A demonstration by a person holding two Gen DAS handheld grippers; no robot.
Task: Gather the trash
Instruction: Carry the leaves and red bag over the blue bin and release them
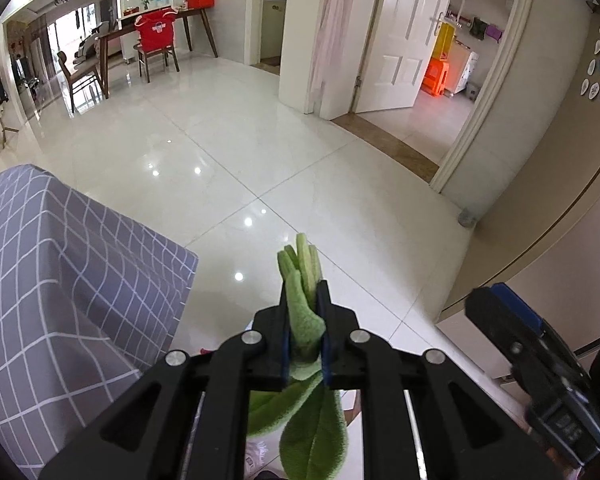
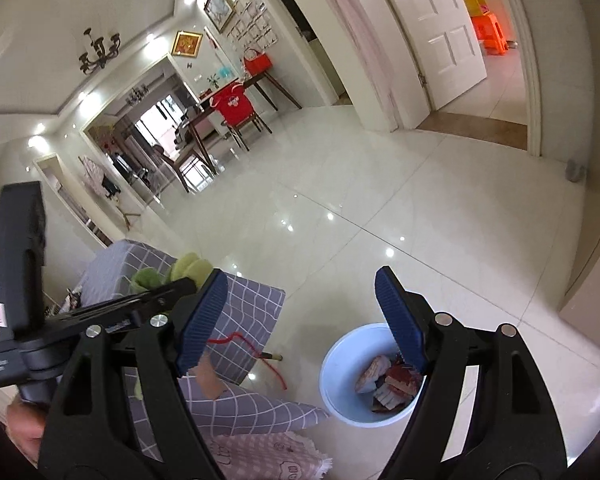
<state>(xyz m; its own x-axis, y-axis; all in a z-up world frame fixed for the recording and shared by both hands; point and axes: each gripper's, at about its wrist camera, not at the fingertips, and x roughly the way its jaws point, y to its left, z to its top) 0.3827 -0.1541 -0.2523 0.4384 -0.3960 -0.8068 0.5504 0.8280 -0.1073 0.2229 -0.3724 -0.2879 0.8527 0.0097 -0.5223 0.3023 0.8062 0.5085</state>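
Clamped in the left gripper (image 1: 305, 316), the green plush (image 1: 306, 320) could miss the distant bucket (image 2: 332, 364) if dropped now, right gripper (image 2: 300, 316) gaping empty.

Glossy pale floor tiles (image 1: 228, 148) mirror the ceiling spotlights. At the far wall stands a dark wooden dining table (image 1: 152, 30) with chairs — one chair (image 1: 156, 46) draped in red. A white panelled door (image 1: 400, 36) stands open on a lit side room. A black chandelier (image 2: 99, 53) hangs from the ceiling; daylight enters through far windows (image 1: 70, 30).
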